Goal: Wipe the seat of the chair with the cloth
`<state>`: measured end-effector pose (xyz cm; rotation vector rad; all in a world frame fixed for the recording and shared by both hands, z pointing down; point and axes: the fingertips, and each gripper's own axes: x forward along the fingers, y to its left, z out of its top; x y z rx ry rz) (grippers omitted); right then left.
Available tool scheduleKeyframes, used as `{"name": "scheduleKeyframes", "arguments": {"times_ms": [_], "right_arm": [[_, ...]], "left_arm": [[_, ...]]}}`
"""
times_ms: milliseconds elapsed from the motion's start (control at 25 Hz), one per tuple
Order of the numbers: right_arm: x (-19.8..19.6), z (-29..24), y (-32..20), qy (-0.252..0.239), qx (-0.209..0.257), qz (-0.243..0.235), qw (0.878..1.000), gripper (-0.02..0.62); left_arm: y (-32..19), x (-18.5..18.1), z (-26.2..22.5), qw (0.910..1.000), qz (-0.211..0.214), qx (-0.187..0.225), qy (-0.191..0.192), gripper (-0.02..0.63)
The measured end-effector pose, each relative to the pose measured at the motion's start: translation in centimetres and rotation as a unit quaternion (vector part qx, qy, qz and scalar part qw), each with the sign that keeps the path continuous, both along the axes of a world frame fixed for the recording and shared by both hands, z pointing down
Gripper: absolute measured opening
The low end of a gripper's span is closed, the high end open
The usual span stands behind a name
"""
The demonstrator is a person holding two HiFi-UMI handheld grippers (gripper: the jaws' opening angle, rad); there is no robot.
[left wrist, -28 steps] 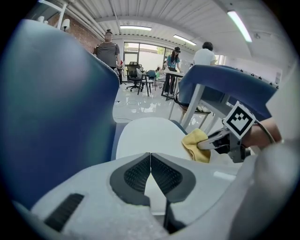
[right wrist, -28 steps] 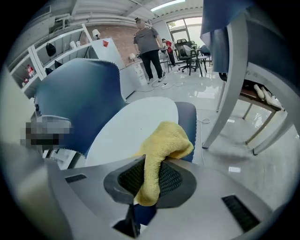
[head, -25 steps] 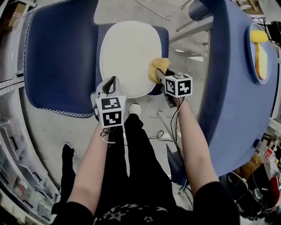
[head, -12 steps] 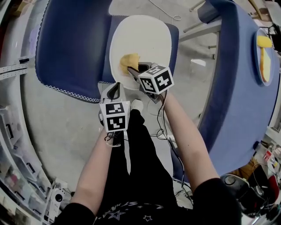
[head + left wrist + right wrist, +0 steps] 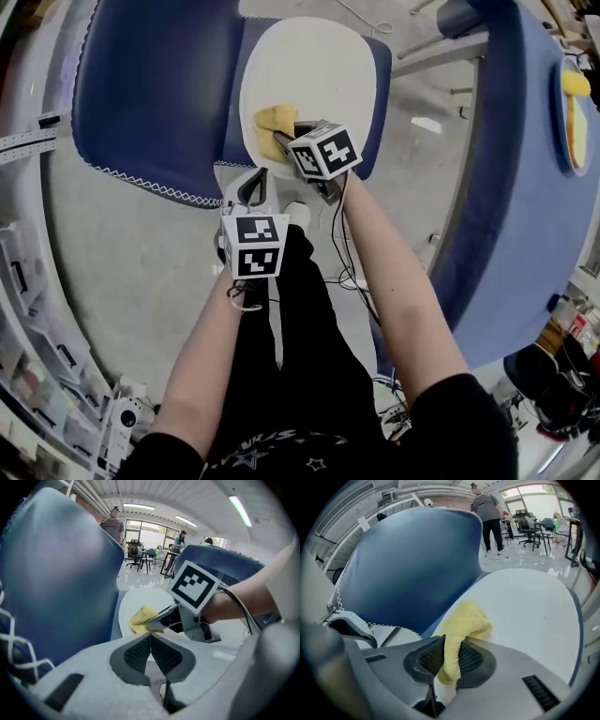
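The chair's white seat (image 5: 314, 75) lies ahead of me, with a blue edge around it. A yellow cloth (image 5: 273, 121) rests on the seat's near left part, pinched in my right gripper (image 5: 283, 138). In the right gripper view the cloth (image 5: 461, 630) hangs between the dark pads and presses on the white seat (image 5: 525, 606). My left gripper (image 5: 249, 192) hovers shut and empty just short of the seat's near edge. From the left gripper view, its pads (image 5: 138, 653) meet, and the cloth (image 5: 140, 619) and the right gripper (image 5: 161, 618) lie ahead.
A blue cloth-covered table (image 5: 155, 84) stands left of the chair, a second blue table (image 5: 520, 178) with a plate (image 5: 570, 112) on the right. Cables (image 5: 352, 272) trail on the floor by my legs. Shelving (image 5: 37, 375) lines the left. People (image 5: 487, 513) stand far off.
My right gripper has swept the cloth from the seat's right edge across to its left near part. The left gripper stayed shut near the seat's front edge.
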<state>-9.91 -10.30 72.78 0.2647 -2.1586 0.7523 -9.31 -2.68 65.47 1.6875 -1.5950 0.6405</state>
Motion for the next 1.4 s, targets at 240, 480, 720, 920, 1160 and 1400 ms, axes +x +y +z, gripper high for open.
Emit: {"name": "scheduleKeyframes", "arguments": {"times_ms": [240, 480, 720, 920, 1160, 1400], "right_arm": [[8.3, 0.5, -2.3, 0.035, 0.015, 0.08, 0.996, 0.054], [16.2, 0.4, -3.4, 0.078, 0.032, 0.156, 0.984, 0.054], [18.8, -0.9, -2.7, 0.097, 0.045, 0.207, 0.972, 0.054], [13.0, -4.7, 0.3, 0.022, 0.036, 0.171, 0.984, 0.054], [3.6, -5.2, 4.8, -0.028, 0.002, 0.084, 0.996, 0.054], [1.7, -1.8, 6.8, 0.008, 0.017, 0.018, 1.0, 0.054]], "left_arm": [[0.0, 0.1, -0.4, 0.9999, 0.01, -0.005, 0.001, 0.02], [0.6, 0.4, -0.4, 0.9993, 0.038, -0.007, -0.001, 0.02], [1.3, 0.9, -0.1, 0.9985, 0.052, 0.0, 0.017, 0.02], [2.8, 2.3, -0.9, 0.9973, 0.069, -0.002, 0.027, 0.02], [5.3, 0.6, -0.6, 0.9984, 0.046, -0.012, 0.031, 0.02], [7.6, -2.0, 1.4, 0.9994, 0.004, -0.034, 0.007, 0.02]]}}
